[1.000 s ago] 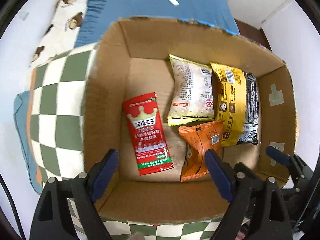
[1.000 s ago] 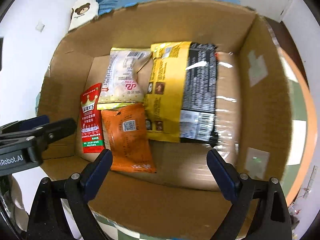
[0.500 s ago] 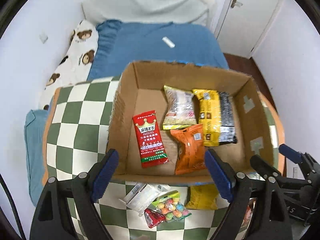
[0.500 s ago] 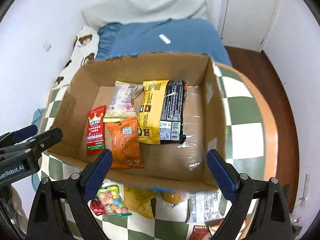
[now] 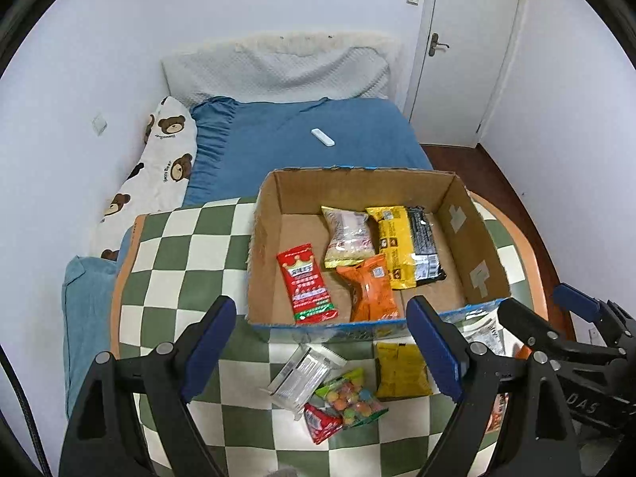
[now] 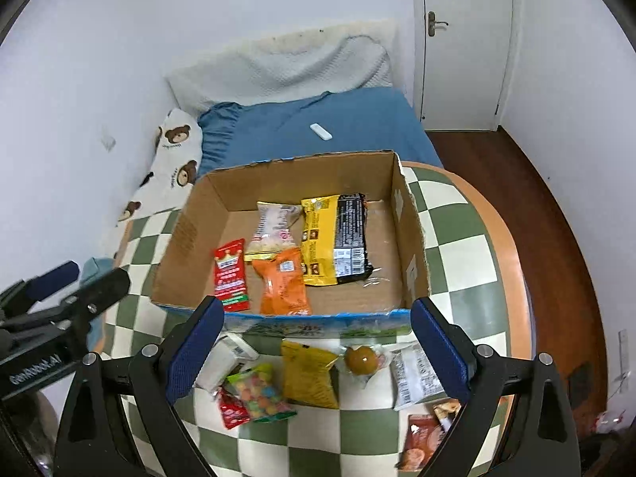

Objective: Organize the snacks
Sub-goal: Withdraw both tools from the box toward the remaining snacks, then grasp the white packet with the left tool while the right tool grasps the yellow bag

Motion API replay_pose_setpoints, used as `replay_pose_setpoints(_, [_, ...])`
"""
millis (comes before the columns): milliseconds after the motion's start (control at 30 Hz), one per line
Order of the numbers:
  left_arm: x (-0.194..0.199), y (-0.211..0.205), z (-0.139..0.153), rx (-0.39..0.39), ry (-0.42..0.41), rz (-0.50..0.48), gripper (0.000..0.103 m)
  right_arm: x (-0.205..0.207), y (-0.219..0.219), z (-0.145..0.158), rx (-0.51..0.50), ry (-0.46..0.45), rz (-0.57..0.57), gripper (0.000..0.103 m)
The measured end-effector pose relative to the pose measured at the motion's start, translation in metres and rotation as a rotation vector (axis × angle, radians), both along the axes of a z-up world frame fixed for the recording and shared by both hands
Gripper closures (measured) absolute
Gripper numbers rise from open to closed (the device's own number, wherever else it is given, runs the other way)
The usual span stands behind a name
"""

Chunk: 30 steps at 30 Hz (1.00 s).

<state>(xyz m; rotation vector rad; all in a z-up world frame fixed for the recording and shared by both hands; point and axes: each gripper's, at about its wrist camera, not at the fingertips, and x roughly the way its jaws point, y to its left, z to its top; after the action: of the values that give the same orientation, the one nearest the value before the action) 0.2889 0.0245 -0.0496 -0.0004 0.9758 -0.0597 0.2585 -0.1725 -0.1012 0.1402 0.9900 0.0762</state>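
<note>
Both grippers hang spread wide over my table with nothing between their fingers.

From my left wrist camera, the left gripper [image 5: 322, 348] has its blue pads apart above the near edge of the cardboard box [image 5: 483, 246]. Inside the box lie a red packet [image 5: 307, 283], a pale bag [image 5: 349, 235], an orange packet [image 5: 371, 288] and a yellow-and-black bag [image 5: 405, 246]; the orange one overlaps the lower ends of the pale and yellow bags. On the checked tablecloth [image 5: 179, 254] just in front of the box I see a clear wrapped pack [image 5: 304, 371], a bag of coloured candies [image 5: 351, 395] over a small red wrapper [image 5: 320, 423], and a yellow pouch [image 5: 401, 369]. At the right edge the right gripper [image 5: 564, 318] blocks whatever lies past the pouch.

My right wrist camera fills that gap. Under the right gripper [image 6: 314, 344], beyond the yellow pouch [image 6: 308, 373], sit a round brown sweet in clear wrap [image 6: 361, 359], a white printed packet [image 6: 415, 377] and, nearest the table's front edge, a brown snack packet [image 6: 421, 439] partly behind my finger. The box [image 6: 413, 238] shows its right wall from inside, and the candy bag [image 6: 258, 391] lies between my pads. The left gripper [image 6: 75, 278] enters from the left edge, also open.
</note>
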Motion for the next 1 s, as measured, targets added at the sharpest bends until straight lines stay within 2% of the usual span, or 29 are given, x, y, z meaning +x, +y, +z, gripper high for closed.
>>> replay_pose_setpoints(100, [-0.007, 0.006, -0.018, 0.042, 0.019, -0.002, 0.015, -0.004, 0.003, -0.019, 0.035, 0.049, -0.001, 0.006])
replay_pose_setpoints(233, [-0.002, 0.012, -0.081, 0.135, 0.154, -0.056, 0.015, -0.007, 0.007, -0.074, 0.099, 0.149, -0.003, 0.006])
replay_pose_setpoints(267, [0.001, 0.010, -0.098, 0.162, 0.190, -0.077, 0.015, -0.008, 0.009, -0.089, 0.103, 0.175, -0.005, 0.011])
replay_pose_setpoints(300, [0.005, 0.008, -0.117, 0.200, 0.233, -0.104, 0.015, -0.009, 0.011, -0.101, 0.104, 0.190, -0.006, 0.022])
replay_pose_setpoints(333, [0.008, 0.006, -0.137, 0.242, 0.272, -0.133, 0.015, -0.009, 0.013, -0.114, 0.100, 0.211, -0.004, 0.026])
replay_pose_setpoints(400, [0.014, 0.000, -0.172, 0.309, 0.338, -0.192, 0.015, -0.010, 0.016, -0.138, 0.100, 0.254, -0.008, 0.028])
replay_pose_setpoints(500, [0.020, -0.010, -0.211, 0.370, 0.403, -0.279, 0.015, -0.011, 0.019, -0.158, 0.105, 0.282, -0.010, 0.027])
replay_pose_setpoints(633, [0.022, -0.022, -0.245, 0.392, 0.491, -0.380, 0.015, -0.009, 0.023, -0.179, 0.110, 0.300, -0.024, 0.027])
replay_pose_setpoints(700, [0.023, -0.022, -0.251, 0.384, 0.475, -0.382, 0.016, -0.007, 0.025, -0.189, 0.105, 0.319, -0.030, 0.027])
replay_pose_setpoints(733, [0.023, -0.021, -0.251, 0.371, 0.473, -0.382, 0.019, -0.007, 0.027, -0.193, 0.101, 0.322, -0.032, 0.027])
replay_pose_setpoints(767, [0.024, -0.020, -0.252, 0.347, 0.480, -0.377, 0.032, -0.006, 0.030, -0.197, 0.090, 0.327, -0.031, 0.027])
replay_pose_setpoints(833, [0.023, -0.016, -0.252, 0.314, 0.489, -0.361, 0.046, -0.003, 0.035, -0.203, 0.075, 0.328, -0.036, 0.027])
replay_pose_setpoints(900, [0.018, -0.013, -0.253, 0.290, 0.491, -0.340, 0.053, 0.001, 0.039, -0.211, 0.066, 0.331, -0.043, 0.027])
replay_pose_setpoints(1000, [0.010, -0.002, -0.254, 0.258, 0.486, -0.273, 0.055, 0.009, 0.047, -0.227, 0.044, 0.359, -0.028, 0.027])
